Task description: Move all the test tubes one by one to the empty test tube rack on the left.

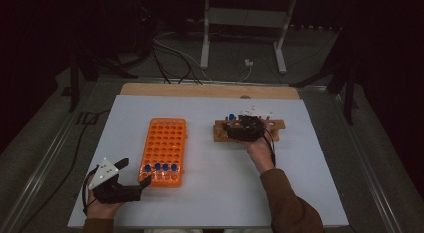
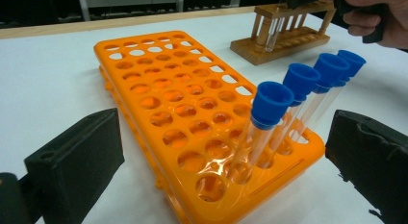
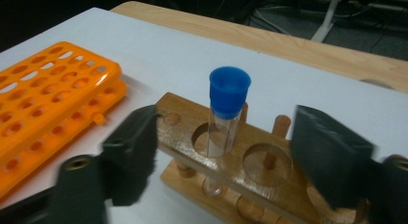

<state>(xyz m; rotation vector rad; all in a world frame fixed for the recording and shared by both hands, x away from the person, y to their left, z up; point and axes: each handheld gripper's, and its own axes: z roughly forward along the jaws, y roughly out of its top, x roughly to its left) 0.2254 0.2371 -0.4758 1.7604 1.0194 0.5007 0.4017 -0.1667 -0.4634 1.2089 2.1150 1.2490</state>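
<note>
On the white table (image 1: 210,203), the right gripper (image 3: 223,152) sits at the wooden rack (image 3: 250,166), right of centre. Its jaws stand apart on either side of a blue-capped tube (image 3: 226,113) that is upright in a rack hole, and neither pad touches the glass (the left jaw looks blurred). Nothing is gripped.

The left gripper (image 2: 221,156) rests at the near left, just beside the orange rack (image 2: 192,123). Its jaws are spread wide and empty. Four capped tubes (image 2: 288,118) stand in a row along that rack's near edge, between the jaws in the left gripper view but clear of both pads.
</note>
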